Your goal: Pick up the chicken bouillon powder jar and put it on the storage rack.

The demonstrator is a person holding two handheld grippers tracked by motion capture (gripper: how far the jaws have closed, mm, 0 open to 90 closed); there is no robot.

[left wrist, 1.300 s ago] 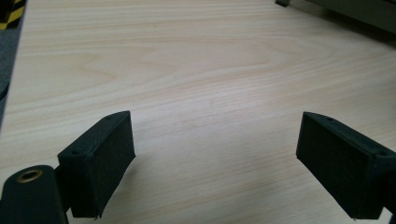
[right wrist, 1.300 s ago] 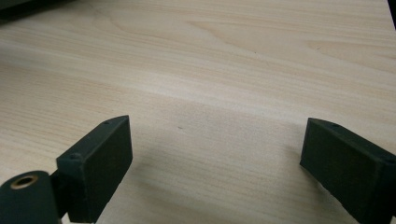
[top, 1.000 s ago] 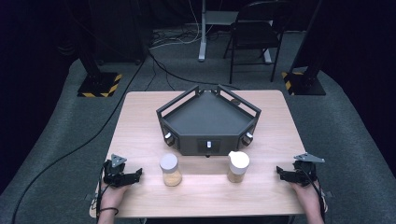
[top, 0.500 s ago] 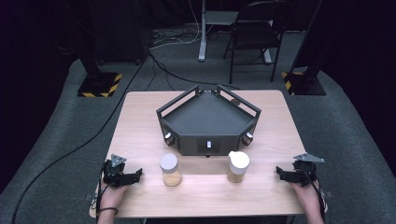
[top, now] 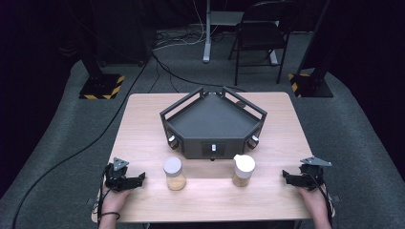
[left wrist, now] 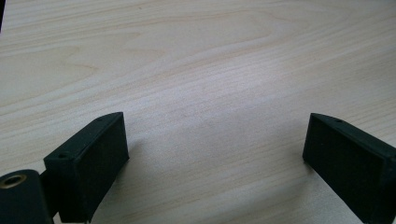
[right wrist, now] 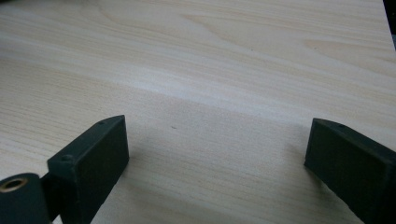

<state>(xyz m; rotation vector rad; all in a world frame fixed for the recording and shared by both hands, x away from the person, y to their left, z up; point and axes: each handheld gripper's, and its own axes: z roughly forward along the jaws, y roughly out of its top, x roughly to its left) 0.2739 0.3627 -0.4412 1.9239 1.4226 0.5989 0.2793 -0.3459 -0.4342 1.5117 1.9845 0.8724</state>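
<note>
Resting near the front corners of the wooden tabletop (top: 286, 124), the left tool (top: 125, 177) and right tool (top: 297, 177) both gape wide with only bare wood between their jaws. Between them stand two white-lidded jars, the left jar (top: 174, 173) and right jar (top: 243, 170), each holding a tan filling too small to identify. Behind sits a dark angular tray (top: 212, 125); what lies behind its far rail is unclear.

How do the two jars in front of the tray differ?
The left jar has a flat round lid; the right jar has a lid with a pointed spout-like lip. The left jar stands slightly nearer the person. Both are upright, white-lidded, with tan contents, on the table.
</note>
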